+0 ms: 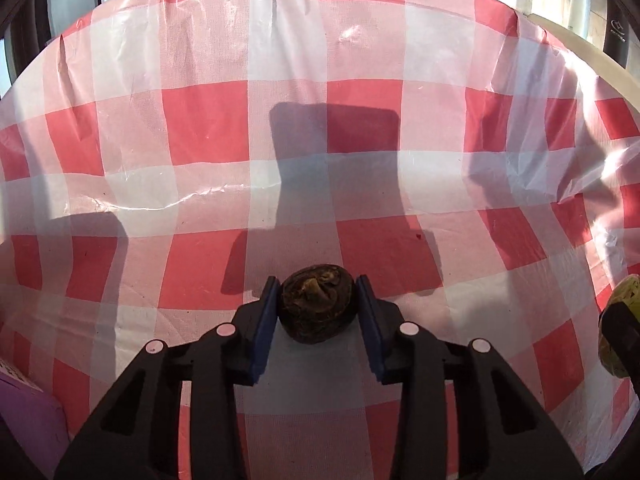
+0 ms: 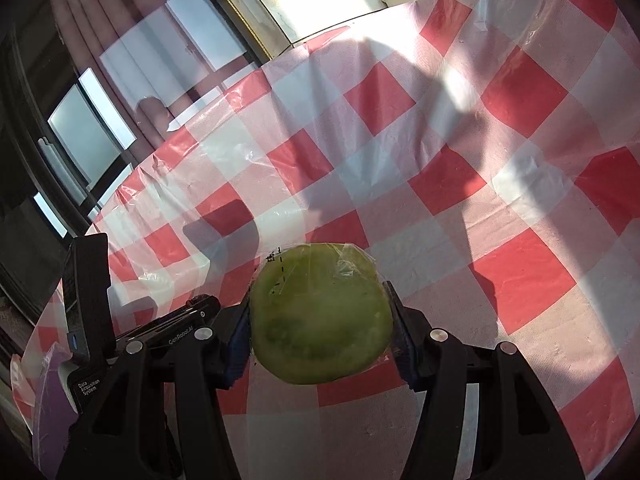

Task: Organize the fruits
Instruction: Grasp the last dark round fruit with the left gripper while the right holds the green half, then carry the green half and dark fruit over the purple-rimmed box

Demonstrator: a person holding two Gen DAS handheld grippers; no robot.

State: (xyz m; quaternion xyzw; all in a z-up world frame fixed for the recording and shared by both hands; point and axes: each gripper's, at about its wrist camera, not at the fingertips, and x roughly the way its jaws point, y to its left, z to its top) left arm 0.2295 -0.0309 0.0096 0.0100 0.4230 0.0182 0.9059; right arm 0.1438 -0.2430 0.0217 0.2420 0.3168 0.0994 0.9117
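Note:
A small dark brown, wrinkled fruit (image 1: pixel 318 312) sits between the blue pads of my left gripper (image 1: pixel 318 284), which is shut on it just above the red and white checked tablecloth (image 1: pixel 208 120). My right gripper (image 2: pixel 318 300) is shut on a round green fruit (image 2: pixel 320 328) wrapped in clear film, held over the same cloth (image 2: pixel 520 92). In the left wrist view, a sliver of that green fruit (image 1: pixel 622 312) shows at the right edge. In the right wrist view, the black body of the left gripper unit (image 2: pixel 88 300) stands at the left.
A purple object (image 1: pixel 28 412) lies at the table's near left corner, also visible as a purple object (image 2: pixel 52 392) in the right wrist view. The cloth is creased plastic. A cream ledge (image 1: pixel 580 52) with bottles runs behind the table's far right edge, and windows (image 2: pixel 88 136) lie beyond the left side.

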